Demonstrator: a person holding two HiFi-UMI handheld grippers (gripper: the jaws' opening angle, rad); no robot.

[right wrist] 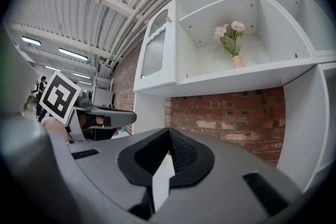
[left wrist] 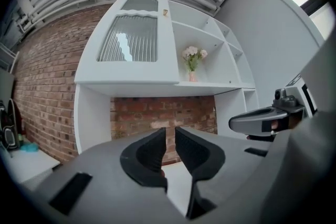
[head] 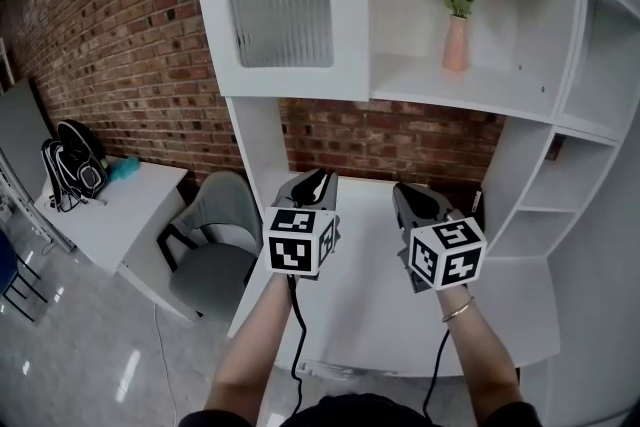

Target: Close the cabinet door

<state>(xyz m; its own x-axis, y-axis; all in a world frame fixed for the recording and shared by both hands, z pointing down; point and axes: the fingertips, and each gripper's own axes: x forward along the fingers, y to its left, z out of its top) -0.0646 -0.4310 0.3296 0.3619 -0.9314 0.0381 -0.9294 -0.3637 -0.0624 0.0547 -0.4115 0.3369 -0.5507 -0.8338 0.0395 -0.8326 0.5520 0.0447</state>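
The cabinet door point(head: 280, 5), white with a ribbed pane point(head: 278, 0), sits over the upper left compartment and looks flush with the cabinet front in all three views, so the closing seems done or nearly done. Both grippers hang well below the door, level, over the desk top point(head: 370, 315), and touch nothing. The left gripper point(left wrist: 170, 131) has its fingers a narrow gap apart with nothing between them; only brick wall shows through the gap. The right gripper point(right wrist: 168, 130) has its fingertips pressed together, also empty.

What remains, as a judgement, is a check and perhaps a final press. The person does well to look along the door's right edge, the one beside the shelf with the vase of flowers point(head: 457, 40), for any gap. If the edge stands proud, a closed gripper pushes best on the white frame near that edge, not on the pane, which may flex or crack. The push should be slow and square to the door, so it seats without bouncing back
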